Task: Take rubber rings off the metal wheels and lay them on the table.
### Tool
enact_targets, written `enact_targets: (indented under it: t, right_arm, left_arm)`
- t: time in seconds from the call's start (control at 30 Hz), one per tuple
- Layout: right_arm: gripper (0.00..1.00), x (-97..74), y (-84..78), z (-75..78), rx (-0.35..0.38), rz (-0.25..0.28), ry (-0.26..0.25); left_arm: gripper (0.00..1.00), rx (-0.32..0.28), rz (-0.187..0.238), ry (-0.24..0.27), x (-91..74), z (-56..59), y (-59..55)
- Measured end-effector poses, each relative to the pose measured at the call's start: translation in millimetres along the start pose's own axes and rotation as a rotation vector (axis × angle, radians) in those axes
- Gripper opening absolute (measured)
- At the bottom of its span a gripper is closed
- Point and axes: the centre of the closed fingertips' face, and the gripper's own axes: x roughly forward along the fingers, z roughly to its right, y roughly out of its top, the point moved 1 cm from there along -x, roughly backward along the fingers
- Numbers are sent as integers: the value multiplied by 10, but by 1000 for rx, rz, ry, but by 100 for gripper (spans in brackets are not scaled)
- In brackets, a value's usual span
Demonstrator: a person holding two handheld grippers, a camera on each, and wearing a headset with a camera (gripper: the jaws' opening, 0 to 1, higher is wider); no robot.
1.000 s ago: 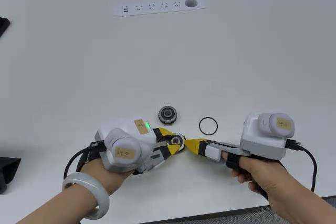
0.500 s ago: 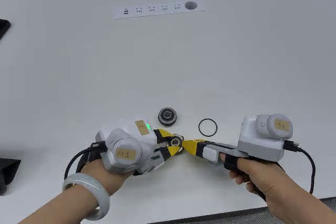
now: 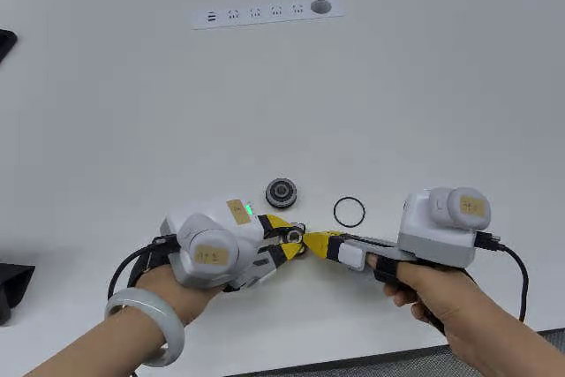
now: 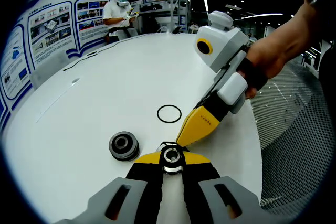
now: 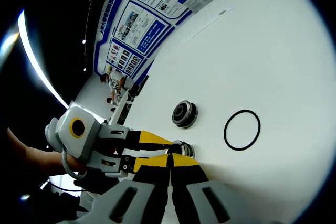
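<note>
A small metal wheel [image 4: 171, 156] sits between the yellow jaws of my left gripper [image 4: 171, 160], which is shut on it just above the table. A thin black rubber ring [image 4: 168, 144] hugs the wheel's rim. My right gripper [image 5: 169, 157] is shut, and its pointed tip touches that rim from the right. In the head view the left gripper [image 3: 297, 236] and right gripper [image 3: 308, 239] meet at the near middle. A second wheel [image 3: 282, 192] lies flat behind them. One loose rubber ring [image 3: 350, 212] lies to its right.
A white power strip [image 3: 265, 12] lies at the far side of the white table [image 3: 397, 112]. Dark objects sit at the left edge [image 3: 11, 293]. A cable [image 3: 516, 267] trails from the right gripper.
My right gripper has slid left until its shut tip touches the wheel held by the left gripper. The left gripper, the second wheel and the loose ring have stayed put.
</note>
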Motion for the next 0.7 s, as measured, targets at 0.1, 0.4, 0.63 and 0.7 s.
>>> enact_targets:
  t: [0.1,0.4,0.63,0.7]
  right_arm:
    - [2,14,-4,-33,-10,-4,7]
    - [2,-26,-9,-121,3,2,38]
    - [2,-22,-10,-62,15,8,19]
    - [2,-22,-18,-48,16,8,9]
  left_arm:
    - [13,0,0,0,0,1,0]
    - [13,1,0,0,0,5,0]
    - [14,14,-6,-2,4,5,4]
    - [14,4,-1,-2,3,2,5]
